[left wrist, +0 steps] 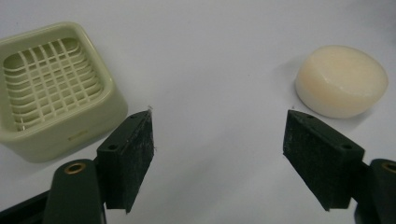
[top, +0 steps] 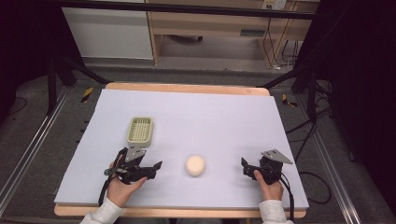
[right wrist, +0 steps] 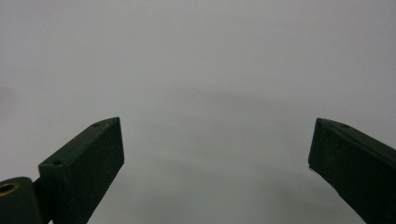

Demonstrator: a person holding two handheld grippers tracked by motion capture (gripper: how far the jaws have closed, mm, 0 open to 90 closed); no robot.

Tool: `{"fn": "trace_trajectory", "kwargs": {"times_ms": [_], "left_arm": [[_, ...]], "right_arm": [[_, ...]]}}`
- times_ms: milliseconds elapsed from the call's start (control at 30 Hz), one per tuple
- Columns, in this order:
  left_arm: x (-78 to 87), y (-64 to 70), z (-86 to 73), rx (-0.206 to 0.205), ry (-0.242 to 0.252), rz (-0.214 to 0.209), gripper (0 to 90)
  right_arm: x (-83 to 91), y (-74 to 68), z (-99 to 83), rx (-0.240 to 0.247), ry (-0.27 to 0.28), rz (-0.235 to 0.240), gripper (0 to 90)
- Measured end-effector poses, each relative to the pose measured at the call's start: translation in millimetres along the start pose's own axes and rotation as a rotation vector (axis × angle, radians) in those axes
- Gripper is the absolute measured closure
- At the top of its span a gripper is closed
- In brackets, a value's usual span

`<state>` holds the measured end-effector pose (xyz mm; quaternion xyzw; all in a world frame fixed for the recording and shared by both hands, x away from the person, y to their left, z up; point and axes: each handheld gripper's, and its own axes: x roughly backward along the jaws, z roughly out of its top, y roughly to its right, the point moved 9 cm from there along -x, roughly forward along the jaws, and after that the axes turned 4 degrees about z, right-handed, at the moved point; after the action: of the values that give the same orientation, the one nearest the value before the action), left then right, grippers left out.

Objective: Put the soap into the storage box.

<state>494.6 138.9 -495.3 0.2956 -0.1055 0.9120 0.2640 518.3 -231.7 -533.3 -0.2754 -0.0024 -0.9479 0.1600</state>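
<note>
Pale table cover [top: 196,116] holds a soap bar [top: 195,165] and soap dish [top: 140,131] — left gripper [top: 152,169] and right gripper [top: 246,169] both gape, holding nothing.

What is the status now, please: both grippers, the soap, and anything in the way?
Left gripper open, empty, near soap dish. Right gripper open, empty, over bare mat. Round soap lies flat between them, untouched. Nothing blocks it.
</note>
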Motion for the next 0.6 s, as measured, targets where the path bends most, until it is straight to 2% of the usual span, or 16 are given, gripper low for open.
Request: {"fn": "trace_trajectory", "kwargs": {"times_ms": [600], "left_arm": [[-10.7, 31.6, 24.0, -0.033, 0.008, -0.061, 23.8]], "right_arm": [[0.0, -0.1, 0.0, 0.002, 0.0, -0.003, 3.9]]}}
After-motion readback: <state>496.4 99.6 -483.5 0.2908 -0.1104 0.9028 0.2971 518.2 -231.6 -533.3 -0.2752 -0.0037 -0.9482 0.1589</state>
